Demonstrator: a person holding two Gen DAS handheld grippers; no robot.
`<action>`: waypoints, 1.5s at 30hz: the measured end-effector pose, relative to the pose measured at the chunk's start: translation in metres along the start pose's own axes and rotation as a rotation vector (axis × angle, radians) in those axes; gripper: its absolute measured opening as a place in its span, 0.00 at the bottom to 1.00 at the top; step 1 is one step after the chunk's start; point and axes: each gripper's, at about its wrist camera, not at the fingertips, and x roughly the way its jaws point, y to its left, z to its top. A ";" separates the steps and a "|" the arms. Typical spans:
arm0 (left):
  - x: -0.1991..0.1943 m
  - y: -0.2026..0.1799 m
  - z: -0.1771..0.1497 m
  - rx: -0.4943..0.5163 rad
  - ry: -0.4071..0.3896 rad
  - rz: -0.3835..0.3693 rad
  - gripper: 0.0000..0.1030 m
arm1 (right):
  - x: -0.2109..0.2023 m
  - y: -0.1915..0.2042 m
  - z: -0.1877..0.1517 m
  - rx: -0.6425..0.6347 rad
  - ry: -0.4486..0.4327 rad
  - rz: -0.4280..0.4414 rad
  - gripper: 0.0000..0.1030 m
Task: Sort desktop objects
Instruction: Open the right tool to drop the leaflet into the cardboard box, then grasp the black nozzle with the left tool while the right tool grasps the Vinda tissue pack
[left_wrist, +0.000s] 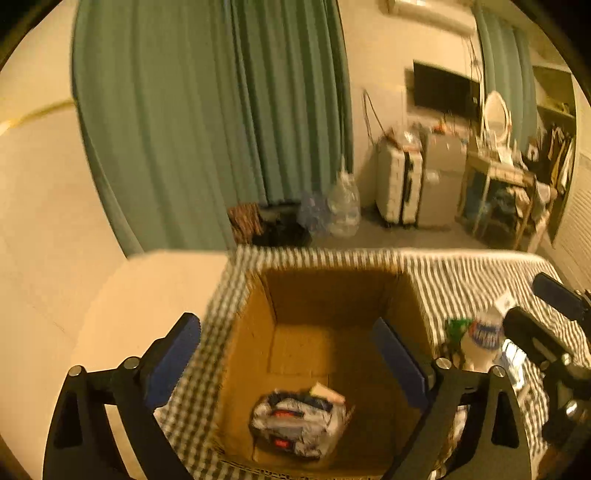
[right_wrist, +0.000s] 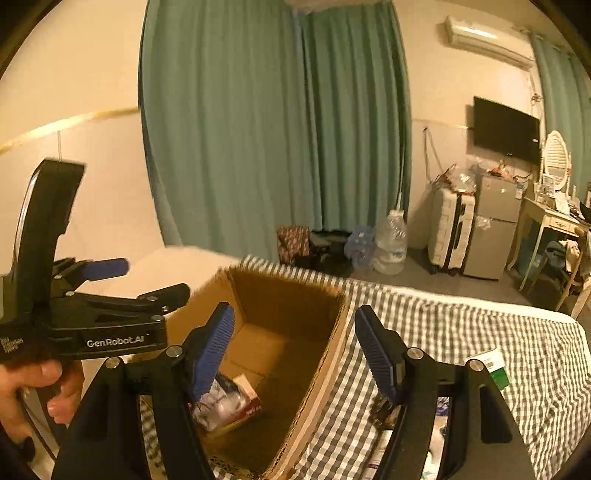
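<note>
An open cardboard box (left_wrist: 255, 332) (right_wrist: 325, 354) stands on a grey-and-white checked cloth (left_wrist: 454, 280) (right_wrist: 480, 332). On its floor lies a white, red and dark plastic-wrapped packet (left_wrist: 299, 421) (right_wrist: 225, 402). My left gripper (left_wrist: 286, 358) hangs open over the box with nothing between its blue pads; the right wrist view shows it (right_wrist: 147, 282) at the left, held by a hand (right_wrist: 37, 380). My right gripper (right_wrist: 295, 352) is open and empty above the box's right wall. Right of the box lie a white bottle (left_wrist: 484, 336), a green item (left_wrist: 456, 328) and a green-and-white carton (right_wrist: 493, 367).
Green curtains (right_wrist: 277, 129) hang behind the cloth-covered surface. On the floor beyond it stand clear water jugs (right_wrist: 391, 243), a white suitcase (right_wrist: 450, 229), a small grey fridge (right_wrist: 495, 225) and a dressing table (right_wrist: 554, 221). A dark screen (right_wrist: 506, 129) hangs on the wall.
</note>
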 end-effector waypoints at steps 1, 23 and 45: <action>-0.007 0.000 0.002 -0.006 -0.024 0.005 0.98 | -0.008 -0.002 0.004 0.004 -0.018 -0.005 0.66; -0.089 -0.033 0.027 -0.115 -0.207 0.012 1.00 | -0.120 -0.026 0.059 -0.033 -0.211 -0.048 0.77; -0.123 -0.125 0.024 -0.001 -0.261 -0.107 1.00 | -0.201 -0.118 0.043 0.047 -0.279 -0.303 0.99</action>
